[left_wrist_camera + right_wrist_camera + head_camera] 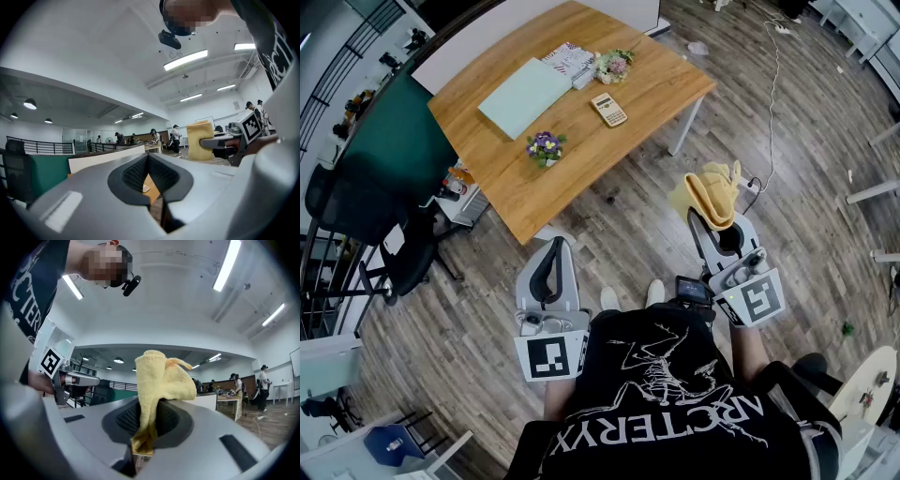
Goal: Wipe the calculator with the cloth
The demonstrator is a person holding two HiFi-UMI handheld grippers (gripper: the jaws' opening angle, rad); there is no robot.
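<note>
The beige calculator (608,109) lies on the wooden table (647,94), far ahead of both grippers. My right gripper (720,223) is shut on a yellow cloth (711,191), which bunches up above the jaws over the wood floor. In the right gripper view the cloth (161,377) is pinched in the right gripper (146,414) and hangs down through it. My left gripper (554,247) is held low by the table's near corner, shut with nothing in it. In the left gripper view the left gripper (148,160) has its pads together, and the cloth (200,139) shows off to the right.
On the table lie a pale green folder (525,96), a booklet (570,61) and two small flower bunches (546,147) (615,66). A green partition (389,131) and a black office chair (403,253) stand at the left. A cable (771,103) runs over the floor at the right.
</note>
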